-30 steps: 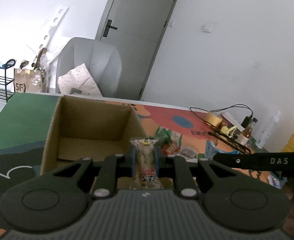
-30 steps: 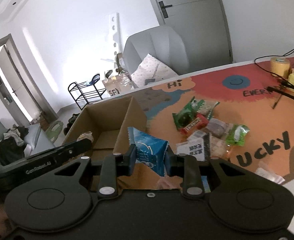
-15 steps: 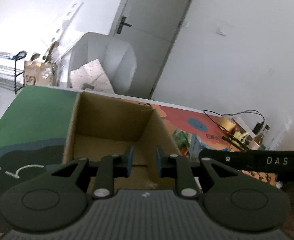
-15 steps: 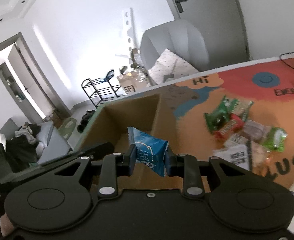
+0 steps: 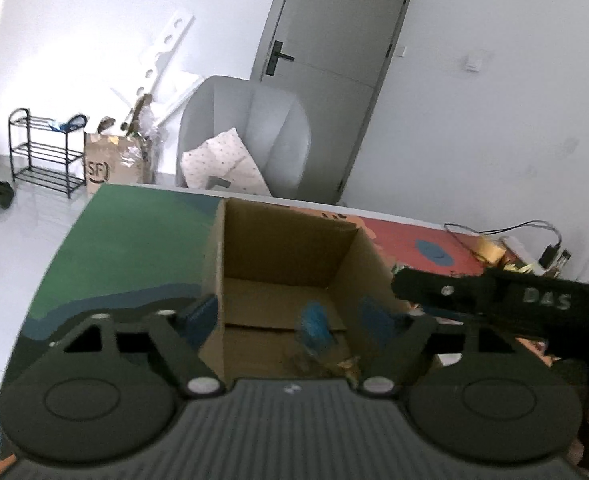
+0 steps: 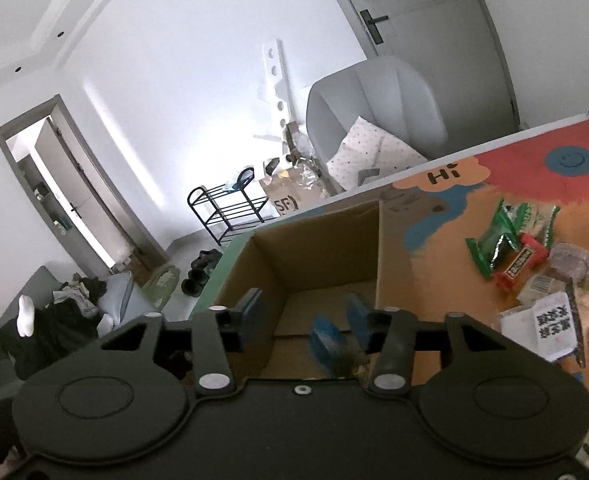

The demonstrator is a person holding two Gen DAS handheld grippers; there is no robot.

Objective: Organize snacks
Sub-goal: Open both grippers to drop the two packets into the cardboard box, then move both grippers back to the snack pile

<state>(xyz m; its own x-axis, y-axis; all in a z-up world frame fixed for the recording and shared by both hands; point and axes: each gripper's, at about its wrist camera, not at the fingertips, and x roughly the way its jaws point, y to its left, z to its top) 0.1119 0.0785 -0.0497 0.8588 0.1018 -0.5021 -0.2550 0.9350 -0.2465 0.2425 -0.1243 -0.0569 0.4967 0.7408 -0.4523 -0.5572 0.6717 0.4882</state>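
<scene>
An open cardboard box [image 5: 286, 256] stands on the colourful table mat; it also shows in the right wrist view [image 6: 318, 248]. My left gripper [image 5: 290, 316] is open and empty over the box's near edge. My right gripper [image 6: 304, 312] is open over the box. A blue snack packet [image 6: 326, 344], blurred, is inside the box below the right gripper; it also shows in the left wrist view [image 5: 314, 326]. A pile of loose snack packets [image 6: 534, 264] lies on the mat to the right of the box.
The right gripper's black body [image 5: 514, 304] reaches in from the right in the left wrist view. Cables and small bottles [image 5: 534, 248] sit at the table's far right. A grey armchair [image 5: 246, 136] and a shoe rack [image 5: 42, 152] stand beyond the table.
Both grippers have opened over the box. The left let go of its pale snack packet, and the right let go of the blue packet, which now drops into the box.
</scene>
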